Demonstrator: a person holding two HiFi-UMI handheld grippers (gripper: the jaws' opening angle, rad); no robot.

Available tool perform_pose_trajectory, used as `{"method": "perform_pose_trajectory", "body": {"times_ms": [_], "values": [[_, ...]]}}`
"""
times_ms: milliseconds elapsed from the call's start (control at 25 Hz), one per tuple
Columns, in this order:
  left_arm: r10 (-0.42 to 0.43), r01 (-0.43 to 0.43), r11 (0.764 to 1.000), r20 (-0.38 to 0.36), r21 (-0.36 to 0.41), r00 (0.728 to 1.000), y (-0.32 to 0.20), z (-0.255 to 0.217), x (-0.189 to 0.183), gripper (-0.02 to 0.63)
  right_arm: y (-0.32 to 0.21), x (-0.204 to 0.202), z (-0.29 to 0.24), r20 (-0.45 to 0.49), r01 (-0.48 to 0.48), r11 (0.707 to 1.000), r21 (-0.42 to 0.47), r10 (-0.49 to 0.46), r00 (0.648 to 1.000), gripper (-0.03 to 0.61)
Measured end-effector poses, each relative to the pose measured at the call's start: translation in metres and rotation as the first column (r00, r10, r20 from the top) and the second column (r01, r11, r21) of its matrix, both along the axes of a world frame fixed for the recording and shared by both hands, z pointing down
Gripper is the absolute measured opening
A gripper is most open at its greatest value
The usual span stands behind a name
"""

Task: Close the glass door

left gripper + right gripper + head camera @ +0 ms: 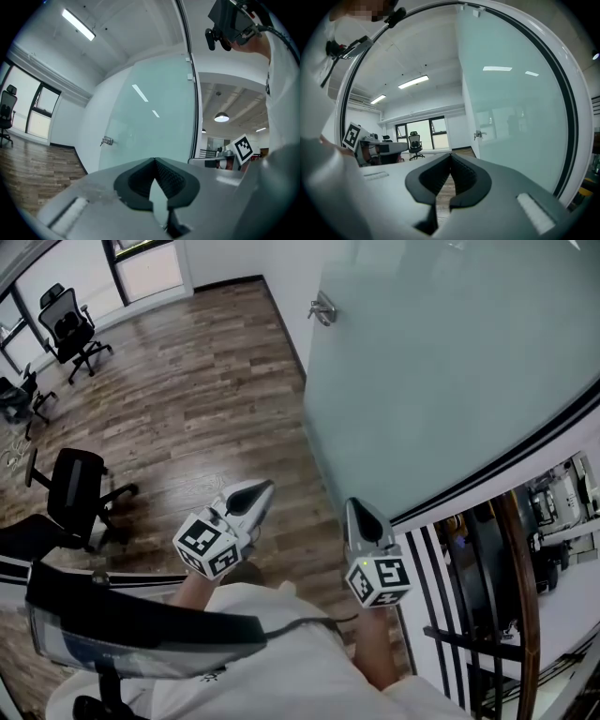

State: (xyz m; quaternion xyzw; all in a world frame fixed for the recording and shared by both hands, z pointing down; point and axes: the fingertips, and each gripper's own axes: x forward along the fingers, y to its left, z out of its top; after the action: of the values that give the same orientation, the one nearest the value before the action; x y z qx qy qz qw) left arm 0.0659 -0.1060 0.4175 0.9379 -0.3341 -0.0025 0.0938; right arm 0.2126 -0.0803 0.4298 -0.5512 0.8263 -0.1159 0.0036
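The frosted glass door [450, 362] fills the upper right of the head view, with a metal handle [322, 310] at its far edge. Both grippers are held level in front of the person, short of the glass. My left gripper [265, 487] is shut with nothing in it and points toward the door. My right gripper [354, 505] is also shut and empty, close to the door's lower edge. In the left gripper view the gripper [154, 160] faces the door [150, 122] and handle [107, 140]. The right gripper [450, 155] has the door [515, 117] on its right, handle [478, 135] far ahead.
A wooden floor [197, 399] stretches left of the door. Black office chairs stand at the far left [70, 329] and near left [80, 488]. A black railing [469, 615] and a dark door-frame strip [497, 465] lie to the right. The other gripper's marker cube [243, 147] shows at the right of the left gripper view.
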Motion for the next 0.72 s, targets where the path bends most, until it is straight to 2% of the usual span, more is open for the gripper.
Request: {"method": "perform_pose_trajectory", "body": {"times_ms": [160, 360, 720], "values": [[-0.006, 0.007, 1.000, 0.011, -0.018, 1.000, -0.004, 0.006, 0.009, 0.005, -0.010, 0.019, 0.006, 0.014, -0.010, 1.000, -0.016, 0.011, 1.000, 0.009], [-0.007, 0.007, 1.000, 0.022, -0.011, 1.000, -0.021, 0.006, 0.014, 0.005, -0.023, 0.020, 0.006, 0.008, 0.017, 1.000, -0.010, -0.017, 1.000, 0.009], [0.049, -0.049, 0.999, -0.009, 0.010, 0.999, -0.091, 0.002, 0.021, 0.005, -0.085, 0.014, 0.004, -0.001, -0.009, 1.000, 0.000, 0.009, 1.000, 0.009]]}}
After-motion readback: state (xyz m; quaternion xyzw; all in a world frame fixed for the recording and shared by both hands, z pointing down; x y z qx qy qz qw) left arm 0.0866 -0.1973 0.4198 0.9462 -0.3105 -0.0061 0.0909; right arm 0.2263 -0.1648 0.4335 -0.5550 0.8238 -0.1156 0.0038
